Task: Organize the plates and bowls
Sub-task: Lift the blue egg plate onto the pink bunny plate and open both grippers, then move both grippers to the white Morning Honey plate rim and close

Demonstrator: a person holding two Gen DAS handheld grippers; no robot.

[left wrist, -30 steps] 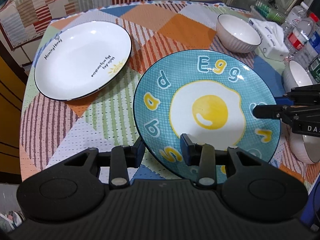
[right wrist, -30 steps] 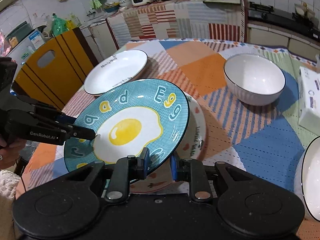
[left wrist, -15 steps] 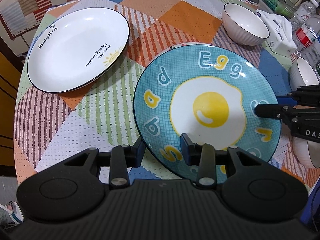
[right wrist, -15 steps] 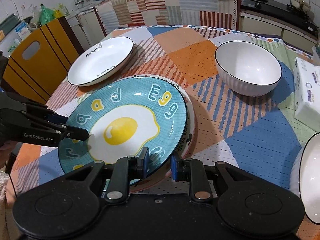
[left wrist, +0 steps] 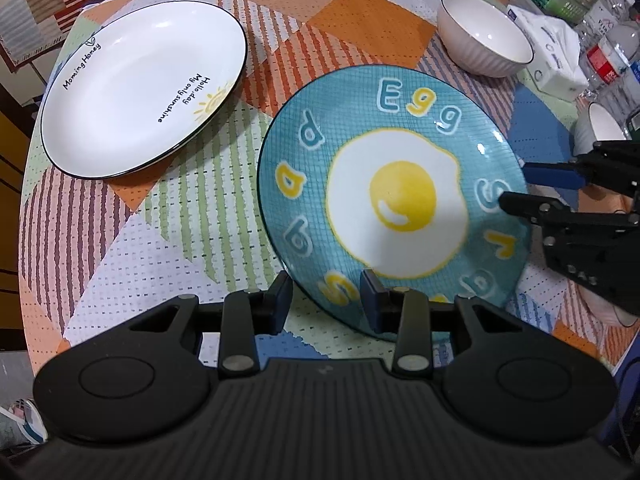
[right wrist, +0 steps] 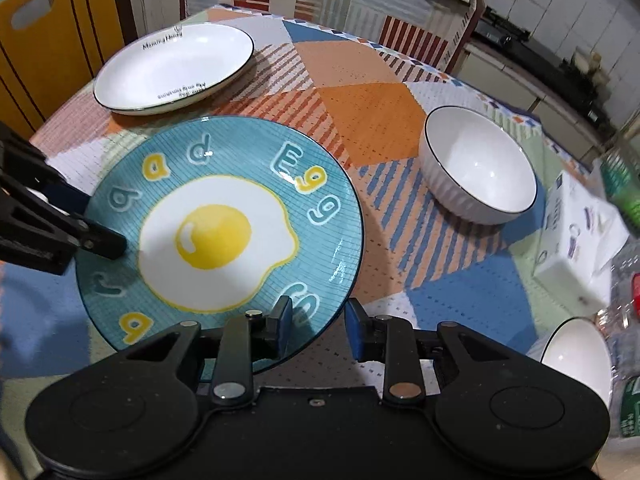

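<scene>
A blue "Egg" plate (left wrist: 396, 200) with a fried-egg print lies in the middle of the table; it also shows in the right wrist view (right wrist: 216, 236). My left gripper (left wrist: 326, 304) is open with its jaws astride the plate's near rim. My right gripper (right wrist: 316, 326) is open astride the opposite rim; it shows in the left wrist view (left wrist: 516, 188) at the plate's right edge. A white plate with black rim (left wrist: 144, 96) lies at the far left. A white ribbed bowl (right wrist: 480, 164) stands beyond the blue plate.
A tissue pack (right wrist: 576, 236) and water bottles (left wrist: 608, 60) stand at the table's right side. A second white bowl (right wrist: 576, 356) sits near the right edge. The patterned tablecloth (right wrist: 360, 120) covers the round table. An orange chair (right wrist: 48, 32) stands at the left.
The blue plate has come down and now covers the plate beneath it. My right gripper's jaws have opened off the rim. Both cameras have dropped closer to the table.
</scene>
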